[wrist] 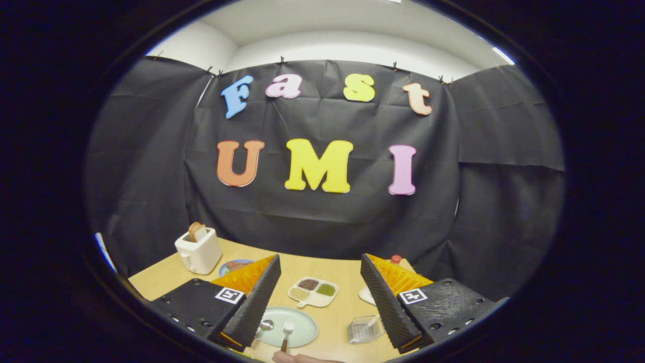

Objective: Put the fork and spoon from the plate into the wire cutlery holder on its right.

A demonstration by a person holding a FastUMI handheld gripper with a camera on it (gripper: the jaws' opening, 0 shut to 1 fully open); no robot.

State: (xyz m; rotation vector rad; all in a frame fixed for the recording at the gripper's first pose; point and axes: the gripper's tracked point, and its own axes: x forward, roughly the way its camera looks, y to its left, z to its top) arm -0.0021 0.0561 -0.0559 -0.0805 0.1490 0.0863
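Gripper view. Claw (pixel 320 297) held high over a light wooden table (pixel 342 272), fingers spread wide apart, nothing between the pads, nothing touched. Left finger (pixel 257 300) and right finger (pixel 383 302) both dark and ribbed on the inner faces, orange on the outer sides, each with a square marker on the black block behind it. Below the gap, nearer the left finger: a pale green plate (pixel 302 327). Fork (pixel 286 334) lies on the plate, tines pointing away from the camera, handle running back toward the near table edge. Spoon (pixel 264 325) lies just left of the fork, its bowl showing beside the left fingertip; the finger hides the rest of it. Right of the plate, close under the right finger: the holder (pixel 366 329), a small wire-mesh basket, apart from the plate, with bare table between the two. Whether anything is in it cannot be told. Beyond the plate, between the fingers: a white divided tray (pixel 313 292) with brown, green and yellowish fillings in separate compartments. Just inside the right finger, a white dish (pixel 366 295), partly hidden by it. Past the right finger's tip, a small red cap (pixel 396 259). Beyond the left finger: a white toaster (pixel 198 250) with a slice of bread upright in its slot, and beside it a blue-rimmed plate (pixel 236 264) with brown food, half covered by the finger. At the near edge of the table, under the fork handle, part of a hand (pixel 297 358).
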